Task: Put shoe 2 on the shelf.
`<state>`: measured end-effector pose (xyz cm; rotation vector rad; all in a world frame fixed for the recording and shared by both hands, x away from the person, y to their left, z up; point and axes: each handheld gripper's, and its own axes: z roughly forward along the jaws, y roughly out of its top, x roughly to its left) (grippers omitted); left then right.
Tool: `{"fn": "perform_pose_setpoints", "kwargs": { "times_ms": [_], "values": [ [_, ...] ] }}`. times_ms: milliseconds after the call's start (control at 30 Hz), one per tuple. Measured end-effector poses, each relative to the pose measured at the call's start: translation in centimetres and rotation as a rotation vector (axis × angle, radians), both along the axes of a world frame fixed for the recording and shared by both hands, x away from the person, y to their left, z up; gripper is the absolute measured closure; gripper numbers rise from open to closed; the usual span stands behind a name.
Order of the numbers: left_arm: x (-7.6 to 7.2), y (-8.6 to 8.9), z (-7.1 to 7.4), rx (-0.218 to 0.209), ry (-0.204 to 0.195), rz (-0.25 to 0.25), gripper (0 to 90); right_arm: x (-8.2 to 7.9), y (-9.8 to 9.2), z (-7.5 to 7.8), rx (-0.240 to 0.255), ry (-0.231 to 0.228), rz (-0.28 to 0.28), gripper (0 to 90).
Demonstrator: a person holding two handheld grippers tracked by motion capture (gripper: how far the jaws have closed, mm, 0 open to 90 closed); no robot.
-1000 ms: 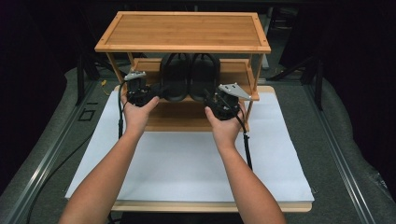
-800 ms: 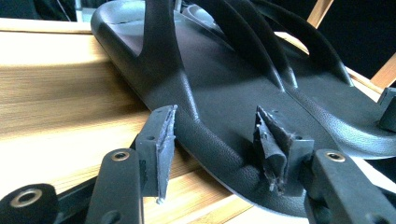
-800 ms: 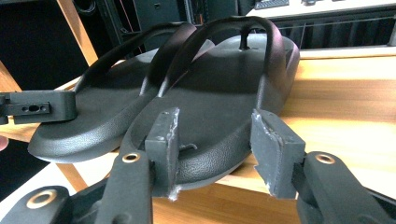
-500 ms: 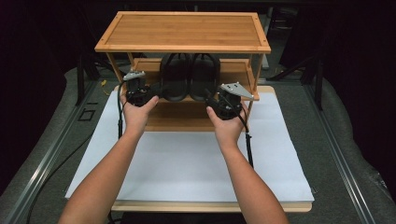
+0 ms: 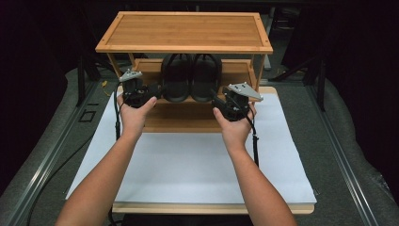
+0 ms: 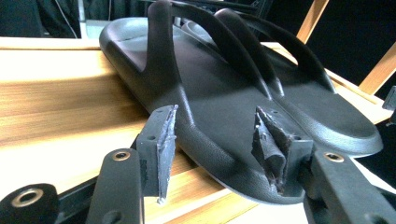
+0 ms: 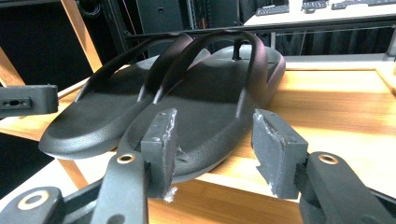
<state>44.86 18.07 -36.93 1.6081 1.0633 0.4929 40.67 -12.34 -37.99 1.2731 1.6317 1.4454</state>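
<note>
Fingers of the left gripper (image 5: pixel 157 89) and the right gripper (image 5: pixel 212 96) are spread and grip nothing, each pair set around the heel of a black sandal. Both sandals, left sandal (image 5: pixel 176 77) and right sandal (image 5: pixel 205 77), lie touching on the middle shelf (image 5: pixel 235 70) of a wooden rack on the worktop (image 5: pixel 188 169).

Bare forearms — black left gripper (image 5: pixel 155 90) and right gripper (image 5: pixel 215 98), grey three-cornered plates, trailing black cables.
</note>
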Motion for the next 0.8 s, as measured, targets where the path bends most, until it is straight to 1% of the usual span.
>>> {"fn": "perform_pose_setpoints", "kwargs": {
  "times_ms": [33,133,233,333,400,433,467,633,700,733,800],
  "values": [
    [-0.1,0.0,0.1,-0.001,-0.002,-0.002,48.5,-0.1,-0.1,0.1,-0.004,0.002,0.003,51.0],
    [-0.7,0.2,0.4,-0.005,-0.011,-0.010,48.4,-0.4,-0.4,0.4,-0.014,-0.010,-0.001,51.0],
    [-1.4,0.4,0.6,0.004,-0.024,-0.019,48.2,-0.8,-0.8,0.6,-0.024,-0.019,-0.003,51.0],
    [-1.9,0.8,0.9,0.019,-0.029,-0.024,47.8,-1.4,-1.2,0.9,-0.038,-0.023,0.000,51.0],
    [-2.4,1.2,1.2,0.020,-0.038,-0.025,47.7,-1.8,-1.6,1.1,-0.048,-0.031,0.004,51.1],
    [-2.7,1.4,1.2,0.014,-0.046,-0.025,47.7,-2.1,-1.8,1.2,-0.053,-0.034,0.002,51.1],
    [-2.9,1.7,1.3,0.013,-0.050,-0.024,47.5,-2.3,-2.1,1.3,-0.065,-0.034,0.003,51.1],
    [-4.3,3.0,1.5,0.038,-0.056,-0.020,47.4,-3.9,-3.6,2.0,-0.094,-0.032,0.006,51.1],
    [-4.9,3.7,1.5,0.039,-0.059,-0.015,47.4,-4.7,-4.2,2.2,-0.107,-0.038,-0.003,51.1],
    [-5.2,4.0,1.5,0.039,-0.060,-0.012,47.4,-5.1,-4.6,2.3,-0.099,-0.043,0.005,51.1],
    [-5.9,4.8,1.5,0.044,-0.067,-0.010,47.0,-5.9,-5.3,2.4,-0.103,-0.041,0.010,51.2]
  ]
}}
